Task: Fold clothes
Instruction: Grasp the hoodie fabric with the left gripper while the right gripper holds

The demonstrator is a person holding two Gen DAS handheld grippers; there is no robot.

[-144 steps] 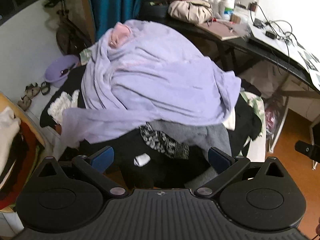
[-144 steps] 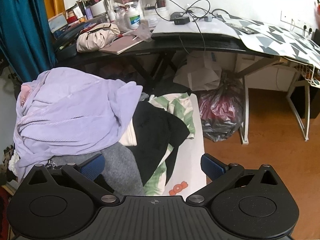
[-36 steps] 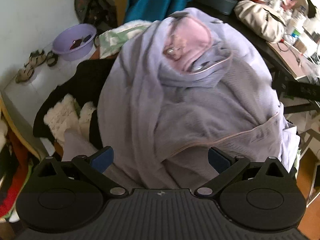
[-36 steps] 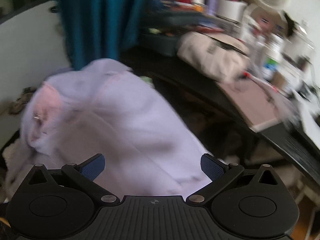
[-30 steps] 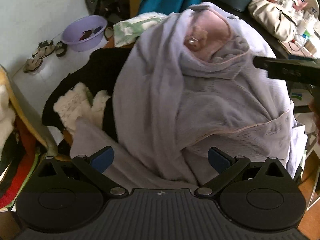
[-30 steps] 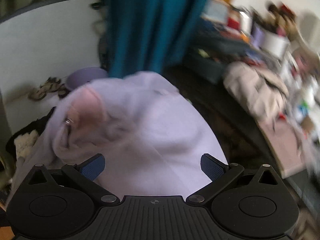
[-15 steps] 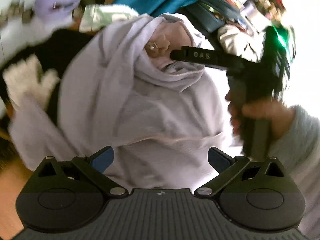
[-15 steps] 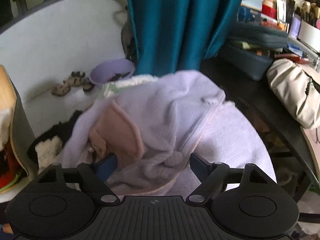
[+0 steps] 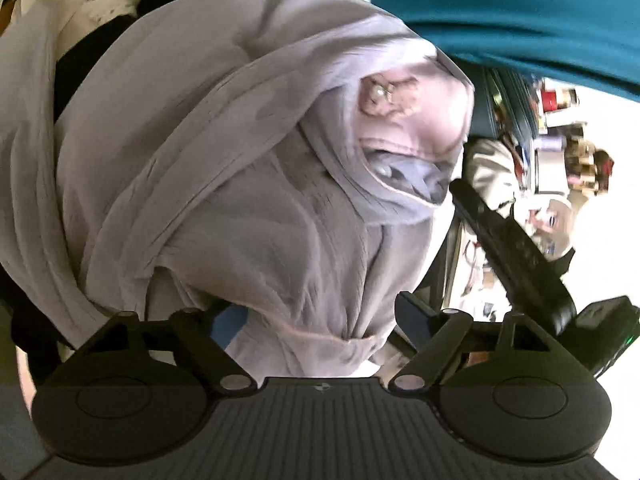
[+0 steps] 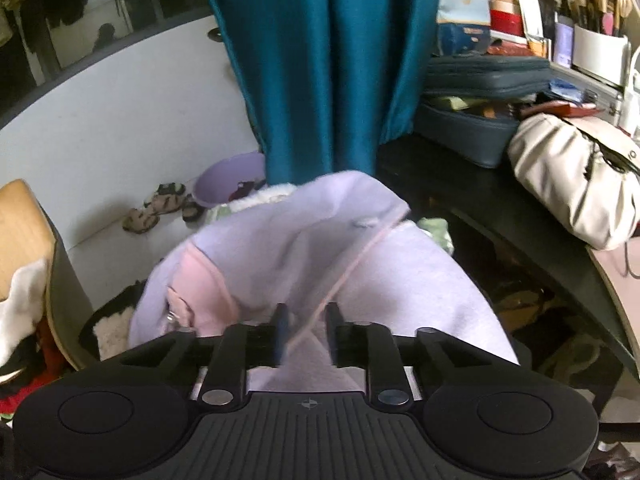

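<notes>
a: where's the lilac garment [image 10: 320, 264]?

b: heaped on top of the clothes pile [image 9: 100, 8], beside the teal curtain [image 10: 320, 60].

a: right gripper [image 10: 306, 334]?

b: jaws narrow, just been closing; a fold of the garment with its pink seam sits between them, pinched.

a: left gripper [image 9: 320, 316]?

b: fairly wide, closing a little; the garment's hem bunches between the fingers, pads not visibly pressing.

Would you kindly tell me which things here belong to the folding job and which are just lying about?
Job: lilac garment; right gripper, fingers closing on it; left gripper.
Lying about: teal curtain; beige bag; purple basin; sandals.
</notes>
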